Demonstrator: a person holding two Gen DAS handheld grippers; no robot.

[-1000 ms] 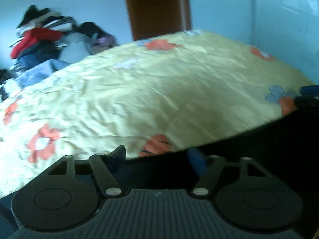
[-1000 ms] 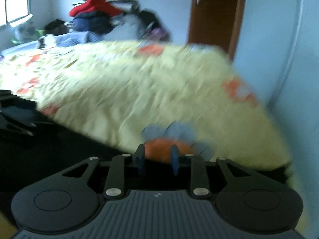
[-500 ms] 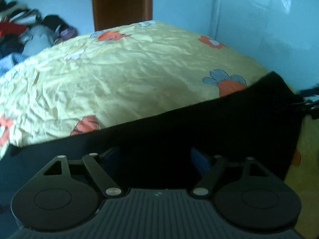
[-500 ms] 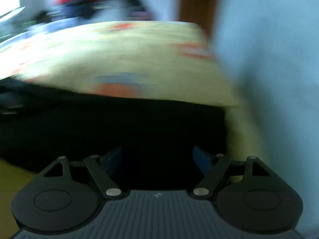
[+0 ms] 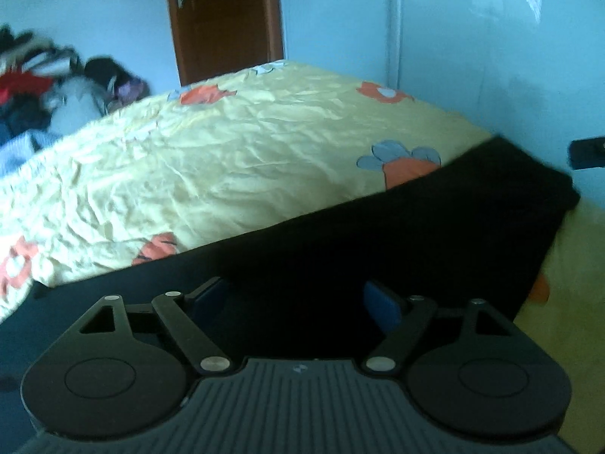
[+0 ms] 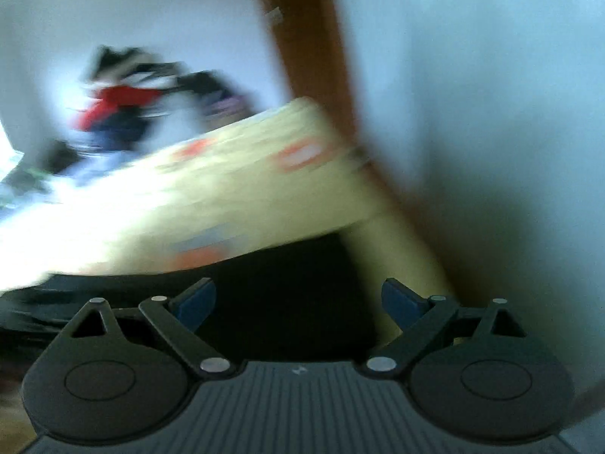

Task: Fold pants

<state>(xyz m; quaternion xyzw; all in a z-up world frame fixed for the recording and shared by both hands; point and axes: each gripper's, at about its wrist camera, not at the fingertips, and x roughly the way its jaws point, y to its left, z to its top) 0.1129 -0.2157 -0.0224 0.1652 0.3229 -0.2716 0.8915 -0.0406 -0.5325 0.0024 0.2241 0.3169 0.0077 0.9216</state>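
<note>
Lying flat across the near part of a bed (image 5: pixel 264 159), black pants (image 5: pixel 397 234) form a long dark band that runs from the lower left up toward the right, where the cloth ends in a squared edge close to the wall (image 5: pixel 472 56). The fabric is so dark that no seams or creases can be made out. Beneath it, the bed's crumpled yellow sheet carries orange and blue-grey flower prints. The left gripper (image 5: pixel 298 300) hangs just over the pants with its jaws spread wide, blue pads apart and nothing between them. The right gripper (image 6: pixel 298 300) is likewise wide open and holding nothing, above the end of the pants (image 6: pixel 287 283) near the bed's edge; its view is heavily blurred. A small dark part of that gripper shows at the right edge of the left view. At the far left, a pile of clothes (image 5: pixel 41 94) is heaped beyond the bed, beside a brown door (image 5: pixel 227 19).
</note>
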